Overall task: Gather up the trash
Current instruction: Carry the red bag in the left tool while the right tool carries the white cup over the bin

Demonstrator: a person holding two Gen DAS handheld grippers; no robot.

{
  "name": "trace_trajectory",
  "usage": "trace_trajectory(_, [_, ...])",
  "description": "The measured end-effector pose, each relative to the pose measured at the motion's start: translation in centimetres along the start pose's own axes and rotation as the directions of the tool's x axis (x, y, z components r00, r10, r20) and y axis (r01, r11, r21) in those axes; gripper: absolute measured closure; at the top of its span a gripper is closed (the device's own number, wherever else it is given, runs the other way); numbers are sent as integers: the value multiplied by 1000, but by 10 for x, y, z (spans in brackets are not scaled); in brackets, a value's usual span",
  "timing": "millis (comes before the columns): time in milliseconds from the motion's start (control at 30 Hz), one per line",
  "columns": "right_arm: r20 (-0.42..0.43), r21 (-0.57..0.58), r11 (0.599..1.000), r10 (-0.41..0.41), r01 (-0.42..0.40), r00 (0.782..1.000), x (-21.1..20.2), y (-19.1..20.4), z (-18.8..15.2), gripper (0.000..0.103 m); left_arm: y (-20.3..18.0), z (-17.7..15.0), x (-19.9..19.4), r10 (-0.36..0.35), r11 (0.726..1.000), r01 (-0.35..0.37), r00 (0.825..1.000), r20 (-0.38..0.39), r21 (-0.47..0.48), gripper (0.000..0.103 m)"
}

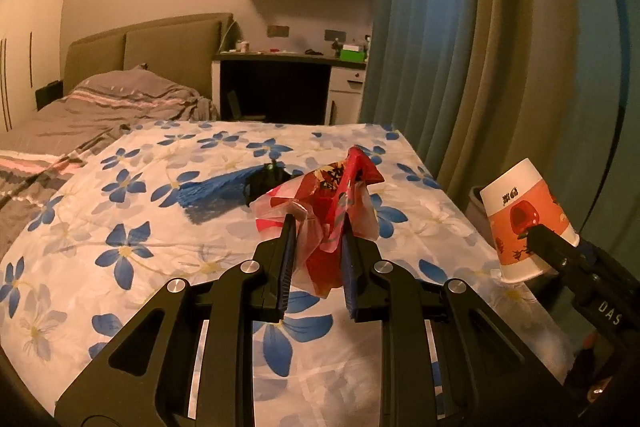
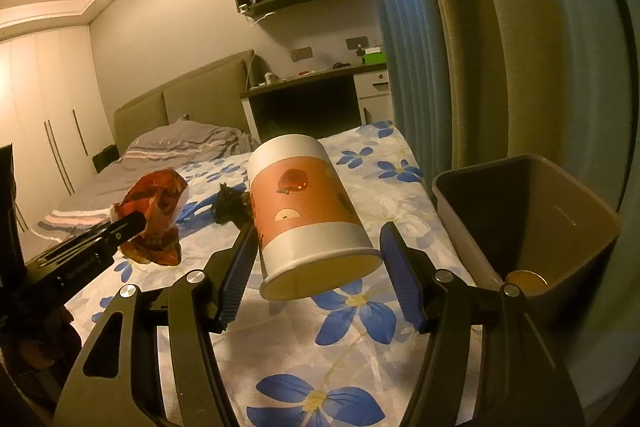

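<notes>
Both hands carry trash toward the bin, above the flowered cloth (image 2: 352, 331).

The grey bin (image 2: 480, 187) sits just right of the right gripper (image 2: 320, 259), which grips a paper cup (image 2: 304, 203), rim toward the camera. The left gripper (image 1: 318, 231) clamps a crumpled red wrapper (image 1: 340, 187) ahead of its tips. Best to clear the bin's rim before letting go, cup first.

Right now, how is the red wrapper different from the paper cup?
The red snack wrapper is thin, shiny and crumpled, while the paper cup is stiff and keeps its round shape. The wrapper is pinched in the left gripper with the fingers close together; the cup sits tipped over, mouth toward the camera, in the right gripper with the fingers wide apart. Both are lifted above the flowered sheet, beside the trash bin.
</notes>
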State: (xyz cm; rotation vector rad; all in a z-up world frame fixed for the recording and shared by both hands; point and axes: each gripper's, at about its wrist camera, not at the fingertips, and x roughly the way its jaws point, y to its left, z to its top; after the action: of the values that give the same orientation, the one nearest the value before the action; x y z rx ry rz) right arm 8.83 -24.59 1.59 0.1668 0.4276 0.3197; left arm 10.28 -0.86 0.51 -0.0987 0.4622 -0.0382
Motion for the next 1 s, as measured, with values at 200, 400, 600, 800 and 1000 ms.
trace_trajectory(200, [8, 12, 1000, -8, 8, 1000, -4, -7, 0, 41, -7, 0, 6, -8, 1000, 9, 1000, -6, 13, 83])
trace_trajectory(400, [10, 24, 1000, -17, 17, 1000, -8, -10, -1, 41, -14, 1, 12, -20, 999, 21, 1000, -12, 28, 83])
trace_trajectory(600, [14, 39, 999, -30, 29, 999, -10, -18, -1, 41, -21, 1, 20, -31, 999, 32, 999, -18, 42, 83])
trace_trajectory(800, [16, 51, 998, -48, 47, 999, -12, -21, -2, 41, -28, 1, 27, -40, 997, 42, 999, -24, 58, 83])
trace_trajectory(1000, [16, 63, 996, -63, 62, 998, -14, -28, -3, 42, -39, 1, 34, -54, 995, 56, 998, -26, 77, 83])
